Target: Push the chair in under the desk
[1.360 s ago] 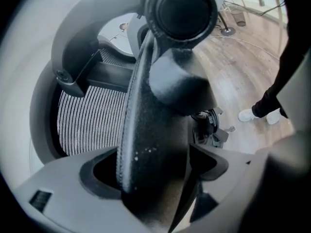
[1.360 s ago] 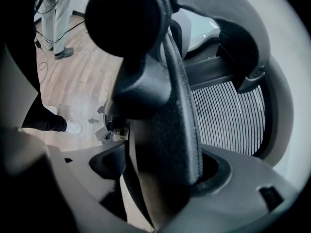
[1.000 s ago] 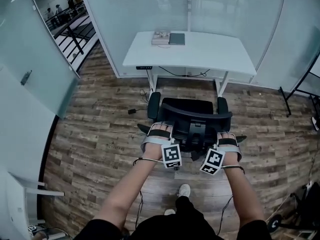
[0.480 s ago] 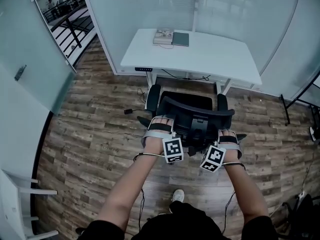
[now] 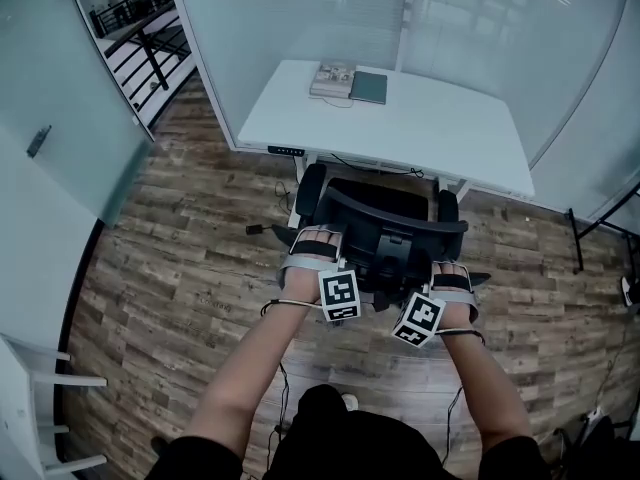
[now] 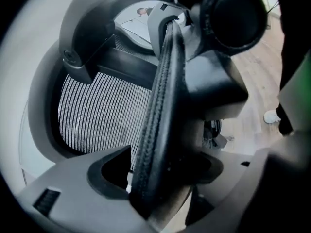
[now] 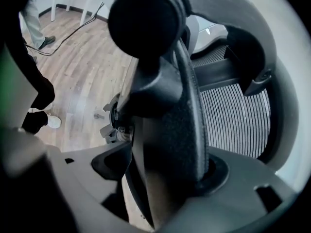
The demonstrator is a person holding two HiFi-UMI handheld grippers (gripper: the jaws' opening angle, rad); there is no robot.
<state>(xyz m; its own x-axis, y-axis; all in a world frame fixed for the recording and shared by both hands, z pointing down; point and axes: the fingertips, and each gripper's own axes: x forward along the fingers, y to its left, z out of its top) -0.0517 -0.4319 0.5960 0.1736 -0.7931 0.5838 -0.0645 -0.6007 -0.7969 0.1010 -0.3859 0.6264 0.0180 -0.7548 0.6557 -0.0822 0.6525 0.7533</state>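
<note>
Fingers [image 6: 73, 198] of left gripper [image 5: 320, 235], right gripper [image 5: 452, 266] clamp chair [image 5: 388, 218] back, right seemingly just tightening

Chair base [image 5: 283, 236] mostly hidden behind backrest [image 5: 395, 223]; items [image 5: 349, 81] on desk [image 5: 420, 128] unidentifiably small.

Head view looks down; both gripper views sit close against chair [image 5: 385, 203].

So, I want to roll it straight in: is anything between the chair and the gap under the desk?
Nothing visible blocks it. The chair is at the desk edge. A cable hangs beneath, and the small black item lies off to one side.
</note>
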